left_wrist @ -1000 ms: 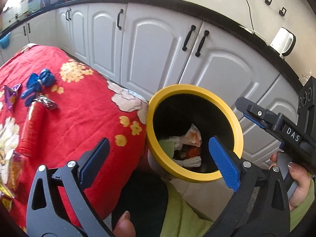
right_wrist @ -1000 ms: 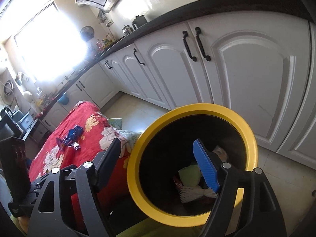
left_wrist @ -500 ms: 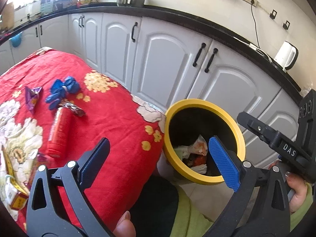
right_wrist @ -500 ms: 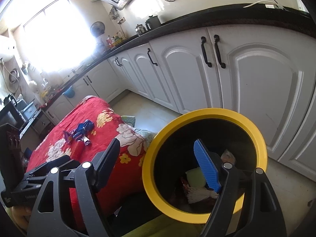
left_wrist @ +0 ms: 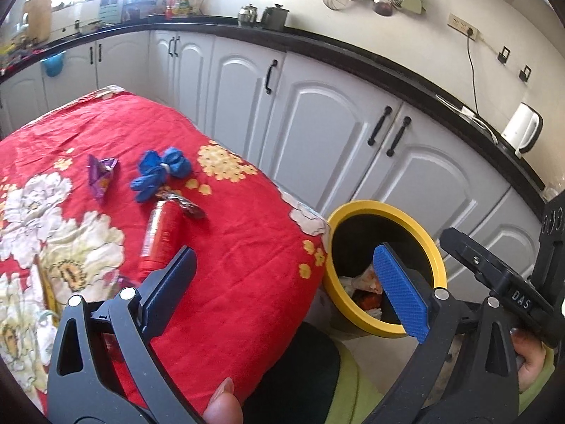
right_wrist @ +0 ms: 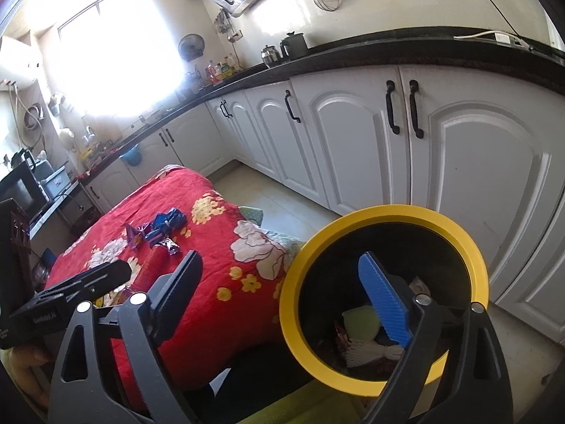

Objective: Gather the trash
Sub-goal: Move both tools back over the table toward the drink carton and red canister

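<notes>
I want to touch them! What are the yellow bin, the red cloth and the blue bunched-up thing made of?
The yellow bin: probably plastic; its rim looks smooth, even and slightly glossy.
The red cloth: woven fabric, matte, with creases and printed flowers.
The blue bunched-up thing: soft and crumpled, perhaps thin cloth or plastic; too small to tell which.
</notes>
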Tool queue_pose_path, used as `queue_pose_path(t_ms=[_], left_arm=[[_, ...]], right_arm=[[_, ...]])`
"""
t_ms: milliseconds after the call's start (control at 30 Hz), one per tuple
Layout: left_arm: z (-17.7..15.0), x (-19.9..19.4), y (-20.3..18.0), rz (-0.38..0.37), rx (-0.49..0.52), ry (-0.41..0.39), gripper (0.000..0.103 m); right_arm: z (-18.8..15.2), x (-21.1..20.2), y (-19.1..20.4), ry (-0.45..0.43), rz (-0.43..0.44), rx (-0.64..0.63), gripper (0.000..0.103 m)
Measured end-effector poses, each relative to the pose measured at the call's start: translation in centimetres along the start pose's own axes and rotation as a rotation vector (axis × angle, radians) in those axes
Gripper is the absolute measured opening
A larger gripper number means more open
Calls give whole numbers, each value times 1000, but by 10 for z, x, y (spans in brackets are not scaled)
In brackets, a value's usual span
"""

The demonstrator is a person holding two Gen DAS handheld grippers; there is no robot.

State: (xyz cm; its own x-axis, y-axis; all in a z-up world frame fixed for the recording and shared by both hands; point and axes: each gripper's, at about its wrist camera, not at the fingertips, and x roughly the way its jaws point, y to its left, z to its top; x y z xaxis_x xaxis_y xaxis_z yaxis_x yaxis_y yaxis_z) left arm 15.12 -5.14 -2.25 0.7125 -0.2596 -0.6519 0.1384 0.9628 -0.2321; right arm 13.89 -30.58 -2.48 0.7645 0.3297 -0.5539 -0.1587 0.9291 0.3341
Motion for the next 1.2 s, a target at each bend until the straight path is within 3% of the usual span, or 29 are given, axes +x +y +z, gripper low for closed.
queue_pose_path(t_ms=[1200], left_arm=[[7,-59,124,182,-211,-105,92]], right_arm=[[1,20,98,3,100,-154,95]])
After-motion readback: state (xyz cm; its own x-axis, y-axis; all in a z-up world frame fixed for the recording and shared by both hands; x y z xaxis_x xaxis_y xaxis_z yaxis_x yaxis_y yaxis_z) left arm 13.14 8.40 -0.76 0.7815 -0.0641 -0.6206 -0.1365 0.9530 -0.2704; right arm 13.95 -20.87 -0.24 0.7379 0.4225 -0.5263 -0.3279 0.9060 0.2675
